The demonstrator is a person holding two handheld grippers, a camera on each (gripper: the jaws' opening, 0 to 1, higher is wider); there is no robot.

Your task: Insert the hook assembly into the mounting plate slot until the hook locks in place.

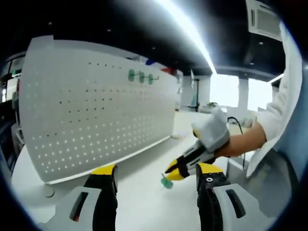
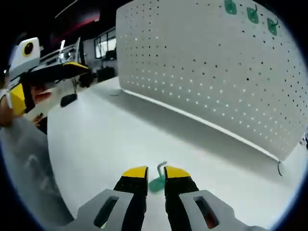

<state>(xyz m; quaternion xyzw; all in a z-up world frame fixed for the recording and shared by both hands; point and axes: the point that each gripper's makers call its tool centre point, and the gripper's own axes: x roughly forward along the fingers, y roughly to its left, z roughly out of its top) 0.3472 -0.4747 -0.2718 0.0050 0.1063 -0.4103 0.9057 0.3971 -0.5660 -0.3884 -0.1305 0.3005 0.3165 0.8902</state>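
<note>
Right hand-held gripper [image 2: 156, 174] pinches green hook [image 2: 157, 183], grey prong upward.

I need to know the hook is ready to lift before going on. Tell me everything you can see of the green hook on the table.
The green hook is small, with a teal plastic-looking base and a thin grey metal-looking wire bent over at its top. It lies on the white table, in front of the white pegboard. The right tool has a yellow-tipped jaw on either side of the base; whether they pinch it yet is unclear. The left gripper view shows the hook at that tool's tips.
</note>
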